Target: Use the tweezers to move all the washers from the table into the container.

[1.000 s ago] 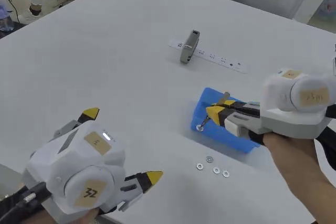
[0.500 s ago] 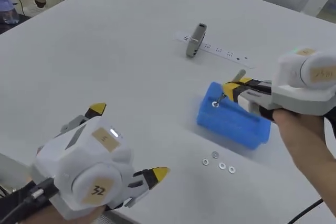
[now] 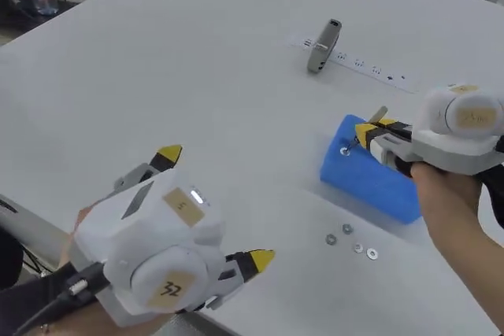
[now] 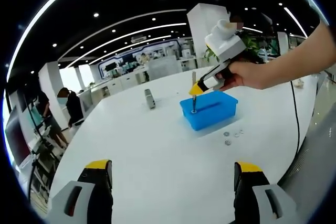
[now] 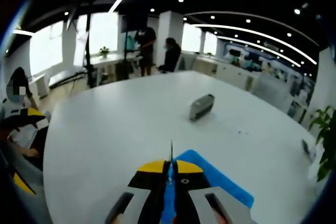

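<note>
Four washers (image 3: 347, 230) on table (image 3: 197, 76) near right tongs (image 3: 368, 131), which clamp tweezers (image 4: 193, 102) over container (image 3: 370, 182); left tongs (image 3: 214, 206) wide open, empty.

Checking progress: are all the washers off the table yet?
No, four washers lie on the table beside the blue container.

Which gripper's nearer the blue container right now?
Right. The right gripper hangs over the blue container, its tweezers pointing down into it. The left gripper sits well off toward the near table edge, jaws open.
</note>
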{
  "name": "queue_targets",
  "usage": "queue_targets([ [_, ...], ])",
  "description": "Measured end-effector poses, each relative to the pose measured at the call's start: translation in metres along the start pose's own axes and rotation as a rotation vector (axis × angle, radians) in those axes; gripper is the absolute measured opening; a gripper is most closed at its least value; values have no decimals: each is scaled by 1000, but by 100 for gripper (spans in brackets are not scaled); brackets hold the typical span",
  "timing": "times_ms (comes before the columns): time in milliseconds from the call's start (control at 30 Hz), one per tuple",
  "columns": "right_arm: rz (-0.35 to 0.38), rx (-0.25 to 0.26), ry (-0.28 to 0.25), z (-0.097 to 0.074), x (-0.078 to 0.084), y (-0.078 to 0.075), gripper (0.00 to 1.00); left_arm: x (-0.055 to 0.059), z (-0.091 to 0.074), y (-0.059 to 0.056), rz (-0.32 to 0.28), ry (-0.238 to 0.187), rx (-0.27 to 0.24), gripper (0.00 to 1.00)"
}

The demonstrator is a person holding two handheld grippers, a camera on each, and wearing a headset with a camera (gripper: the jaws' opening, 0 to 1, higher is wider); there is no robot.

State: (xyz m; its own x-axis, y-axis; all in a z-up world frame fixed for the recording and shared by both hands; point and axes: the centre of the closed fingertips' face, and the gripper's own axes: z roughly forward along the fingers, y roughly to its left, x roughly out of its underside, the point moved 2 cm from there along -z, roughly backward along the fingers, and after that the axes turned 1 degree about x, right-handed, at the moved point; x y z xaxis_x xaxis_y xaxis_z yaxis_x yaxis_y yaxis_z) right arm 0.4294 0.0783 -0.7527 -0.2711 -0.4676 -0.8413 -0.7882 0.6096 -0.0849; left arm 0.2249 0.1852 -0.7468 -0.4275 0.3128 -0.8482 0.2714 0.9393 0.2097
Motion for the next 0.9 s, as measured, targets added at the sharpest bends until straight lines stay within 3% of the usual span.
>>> queue_targets([
  [500,38,9,55,20,29,0,1,5,1,-2,17,34,6,98],
  [900,72,9,51,22,28,-2,3,6,2,-3,19,40,9,97],
])
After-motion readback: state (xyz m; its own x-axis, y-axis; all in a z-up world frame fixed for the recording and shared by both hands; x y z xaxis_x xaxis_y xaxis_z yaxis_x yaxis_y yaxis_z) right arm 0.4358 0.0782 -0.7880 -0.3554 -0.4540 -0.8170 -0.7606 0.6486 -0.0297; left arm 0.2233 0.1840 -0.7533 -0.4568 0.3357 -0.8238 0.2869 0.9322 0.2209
